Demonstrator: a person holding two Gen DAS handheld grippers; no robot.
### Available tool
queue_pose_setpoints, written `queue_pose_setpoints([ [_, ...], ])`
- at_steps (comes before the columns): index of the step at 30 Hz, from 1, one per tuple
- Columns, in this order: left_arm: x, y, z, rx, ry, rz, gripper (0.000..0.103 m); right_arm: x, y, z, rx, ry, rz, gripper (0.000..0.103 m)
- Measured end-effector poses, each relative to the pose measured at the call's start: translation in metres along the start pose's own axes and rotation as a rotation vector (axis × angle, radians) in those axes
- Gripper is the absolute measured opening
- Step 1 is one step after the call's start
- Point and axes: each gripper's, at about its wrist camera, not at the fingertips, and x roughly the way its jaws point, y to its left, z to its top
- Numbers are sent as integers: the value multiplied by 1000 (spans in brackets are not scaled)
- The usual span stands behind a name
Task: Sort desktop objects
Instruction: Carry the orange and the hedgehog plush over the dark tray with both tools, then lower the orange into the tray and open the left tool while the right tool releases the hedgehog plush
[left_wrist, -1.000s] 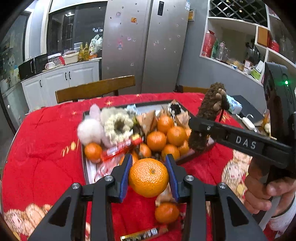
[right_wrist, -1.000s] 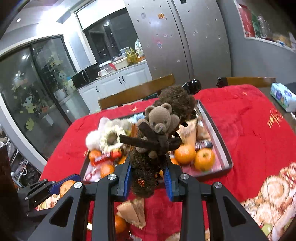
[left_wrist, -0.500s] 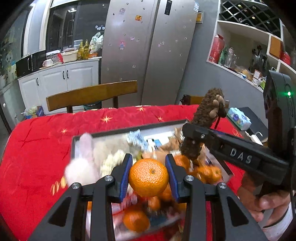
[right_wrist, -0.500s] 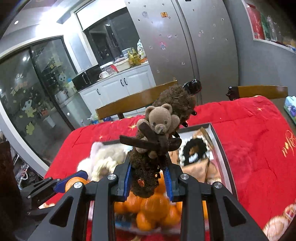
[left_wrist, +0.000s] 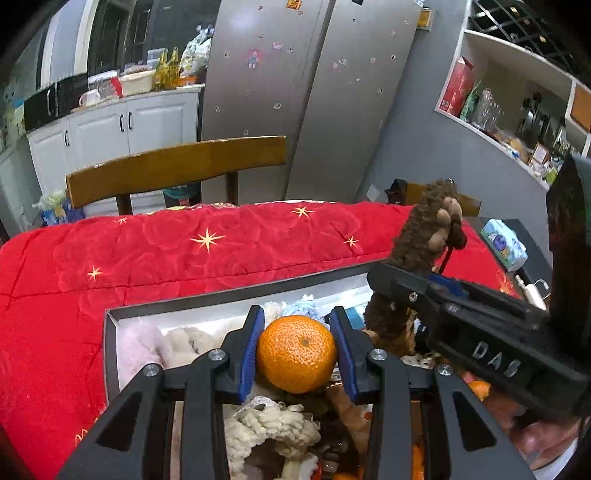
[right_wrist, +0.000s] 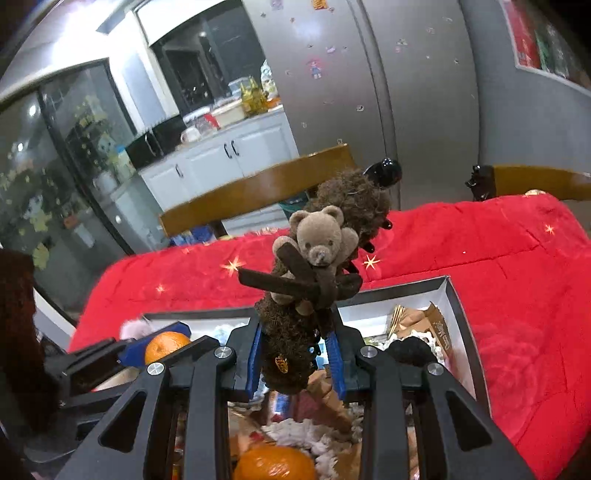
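My left gripper (left_wrist: 297, 352) is shut on an orange tangerine (left_wrist: 296, 353) and holds it over the grey tray (left_wrist: 110, 332). It also shows in the right wrist view (right_wrist: 166, 345). My right gripper (right_wrist: 295, 354) is shut on a fuzzy brown hair clip with a small teddy bear (right_wrist: 319, 243) on it, held upright over the tray (right_wrist: 458, 306). The clip shows in the left wrist view (left_wrist: 421, 243) at the right. The tray holds fluffy toys (left_wrist: 147, 347), snack packets (right_wrist: 421, 325) and more tangerines (right_wrist: 273, 465).
The tray lies on a red tablecloth (left_wrist: 184, 258). A wooden chair (left_wrist: 177, 166) stands behind the table, a second one (right_wrist: 535, 181) at the far right. A tissue pack (left_wrist: 504, 240) lies on a dark surface at the right.
Both grippers have moved forward over the tray with their loads still held. The tray's near part has dropped out of view and its far edge now shows.
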Motion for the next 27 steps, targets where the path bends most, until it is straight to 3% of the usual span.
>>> queue_pose_setpoints([
  [4,2,-6,-5,17,-13,9,38,5,-10,1,25,10,48,29],
  [14,1,-11,-9,38,-24,14,38,26,-33,-5,78,99,69,29],
  [27,-1,-14,-10,41,-24,26,38,26,-33,-4,59,84,96,32],
])
